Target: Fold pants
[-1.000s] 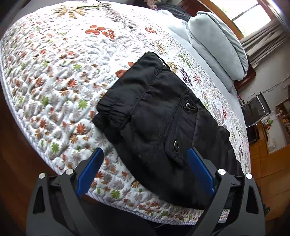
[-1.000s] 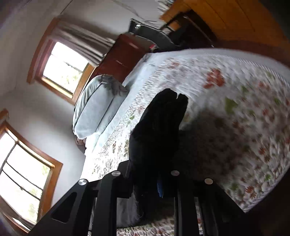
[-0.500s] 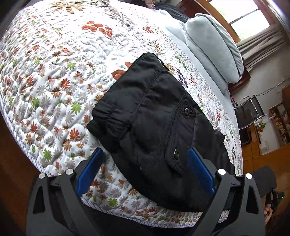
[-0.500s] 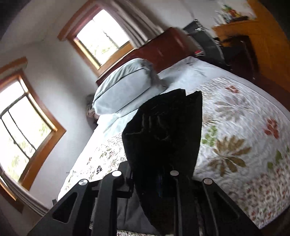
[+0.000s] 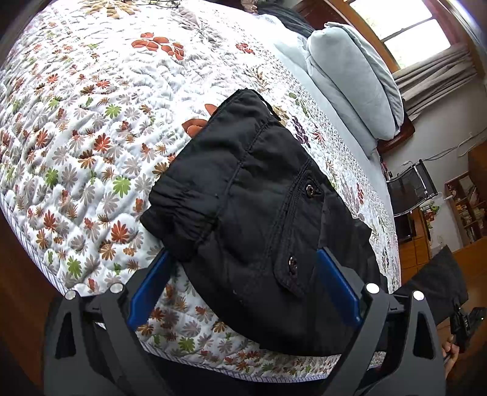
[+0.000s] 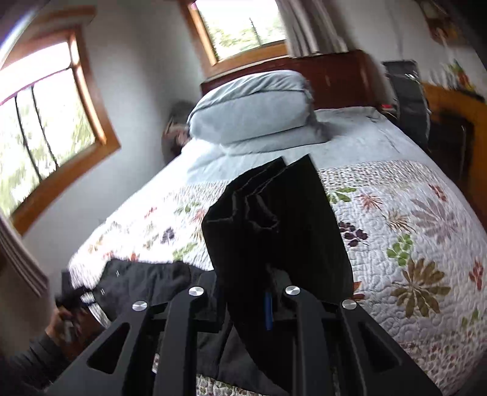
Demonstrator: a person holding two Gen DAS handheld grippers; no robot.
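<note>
Pants (image 5: 258,213) lie at the bed's (image 5: 91,121) near edge; over the last second the right gripper (image 6: 268,304), clamped on the leg ends, has swung them up over the bed. Left gripper (image 5: 243,289) hovers, jaws apart, so the fold is likely midway.

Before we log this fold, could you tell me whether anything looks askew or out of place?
The pants lie slanted near the quilt edge, one part overhanging it. The right gripper holds the leg end raised; that is mid-fold, not damage.

A bedroom in a home.
A bed under a floral quilt (image 5: 91,100) filled the view, a pale blue pillow (image 6: 252,106) at twelve o'clock against a dark wooden headboard (image 6: 334,79), with wood-framed windows (image 6: 237,27) and curtains (image 5: 438,73) behind.
</note>
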